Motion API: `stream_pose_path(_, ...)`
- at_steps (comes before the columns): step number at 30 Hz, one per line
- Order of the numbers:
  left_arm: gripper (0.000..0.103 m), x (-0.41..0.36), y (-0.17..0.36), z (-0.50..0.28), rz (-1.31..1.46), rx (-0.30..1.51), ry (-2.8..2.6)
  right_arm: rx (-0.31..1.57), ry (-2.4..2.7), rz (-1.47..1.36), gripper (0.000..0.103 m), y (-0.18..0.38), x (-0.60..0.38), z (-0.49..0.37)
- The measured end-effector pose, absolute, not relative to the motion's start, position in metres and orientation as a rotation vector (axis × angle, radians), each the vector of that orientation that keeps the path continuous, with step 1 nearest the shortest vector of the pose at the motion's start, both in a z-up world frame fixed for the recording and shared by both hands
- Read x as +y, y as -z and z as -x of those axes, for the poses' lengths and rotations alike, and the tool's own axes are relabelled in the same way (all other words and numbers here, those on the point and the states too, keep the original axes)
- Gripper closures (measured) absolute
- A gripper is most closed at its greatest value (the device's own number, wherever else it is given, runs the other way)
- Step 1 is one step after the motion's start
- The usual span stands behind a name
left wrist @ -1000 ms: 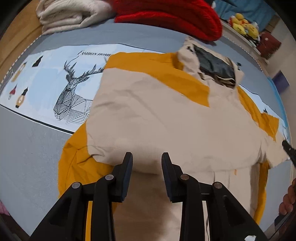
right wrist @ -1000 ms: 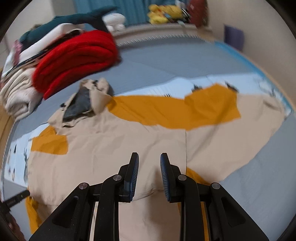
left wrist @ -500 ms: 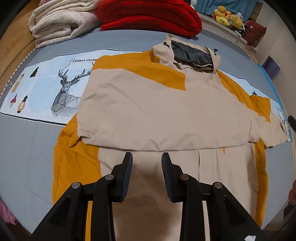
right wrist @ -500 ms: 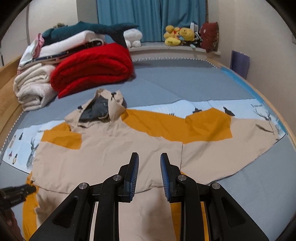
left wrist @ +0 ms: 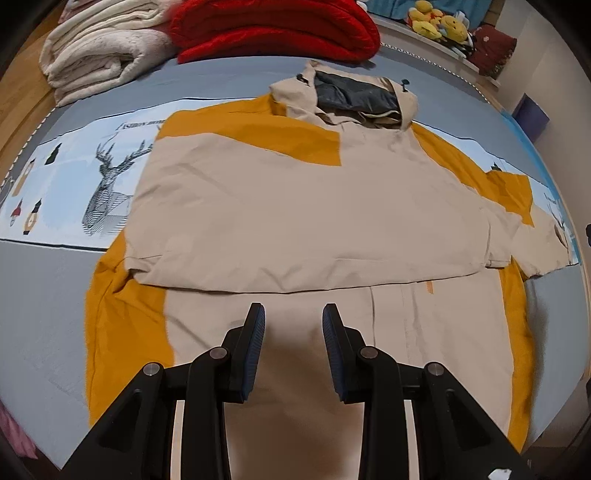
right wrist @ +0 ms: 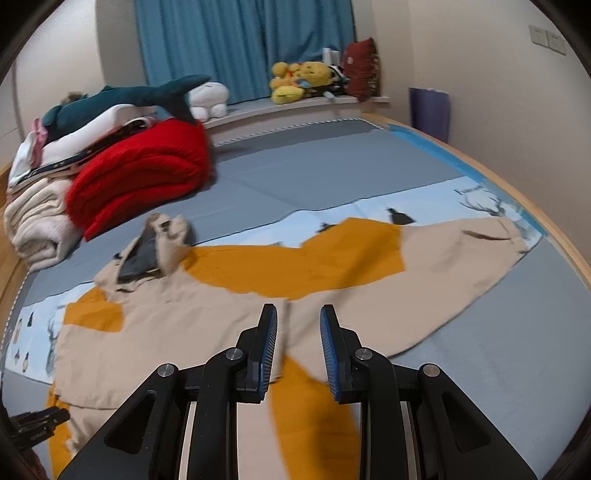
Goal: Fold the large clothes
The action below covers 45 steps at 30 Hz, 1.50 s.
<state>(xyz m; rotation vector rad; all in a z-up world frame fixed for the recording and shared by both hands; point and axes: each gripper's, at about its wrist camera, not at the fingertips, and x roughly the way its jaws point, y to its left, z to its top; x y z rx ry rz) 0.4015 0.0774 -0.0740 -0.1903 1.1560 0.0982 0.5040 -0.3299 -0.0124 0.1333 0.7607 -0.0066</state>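
Note:
A beige and mustard-yellow hooded jacket (left wrist: 314, 206) lies flat on the grey bed, hood (left wrist: 354, 96) at the far side. One sleeve is folded across the chest; the other sleeve (right wrist: 461, 254) stretches out to the right. My left gripper (left wrist: 293, 314) is open and empty, held above the jacket's lower body. My right gripper (right wrist: 298, 314) is open and empty above the jacket (right wrist: 207, 325) near the base of the outstretched sleeve. The left gripper's tip shows at the lower left of the right wrist view (right wrist: 37, 424).
A red blanket (left wrist: 273, 29) and cream blankets (left wrist: 99, 59) are stacked at the bed's far side, with a plush shark (right wrist: 133, 99) on top. A deer-print sheet (left wrist: 85, 184) lies under the jacket. Stuffed toys (right wrist: 299, 81) sit on the window ledge.
Both grippers have drawn back and lifted away from the jacket, showing more of it. The right view has tilted up toward the curtains. The jacket has not moved.

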Motion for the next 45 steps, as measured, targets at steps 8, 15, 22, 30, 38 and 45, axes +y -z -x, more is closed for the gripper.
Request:
stream_pose_path(8, 0.074, 0.073, 0.078, -0.422, 0.169, 1.158, -0.084, 0.782, 0.127, -0.13, 0.077, 0.027, -0.419, -0.53)
stream_pose_path(15, 0.074, 0.071, 0.086, -0.436, 0.166, 1.175, -0.077, 0.827, 0.215, -0.173, 0.076, 0.054, -0.49, -0.559)
stream_pose_path(22, 0.074, 0.069, 0.091, -0.452, 0.162, 1.18, -0.062, 0.852, 0.323, -0.389, 0.071, 0.09, -0.578, -0.577)
stream_pose_path(30, 0.074, 0.067, 0.1, -0.465, 0.159, 1.194, -0.062, 0.855, 0.35, -0.563, 0.071, 0.127, -0.632, -0.591)
stream_pose_path(38, 0.074, 0.068, 0.106, -0.475, 0.155, 1.199, -0.073, 0.906, 0.38, -0.653, 0.071, 0.163, -0.654, -0.609)
stream_pose_path(45, 0.074, 0.068, 0.109, -0.481, 0.157, 1.203, -0.075, 0.879, 0.414, -0.742, 0.071, 0.179, -0.672, -0.619)
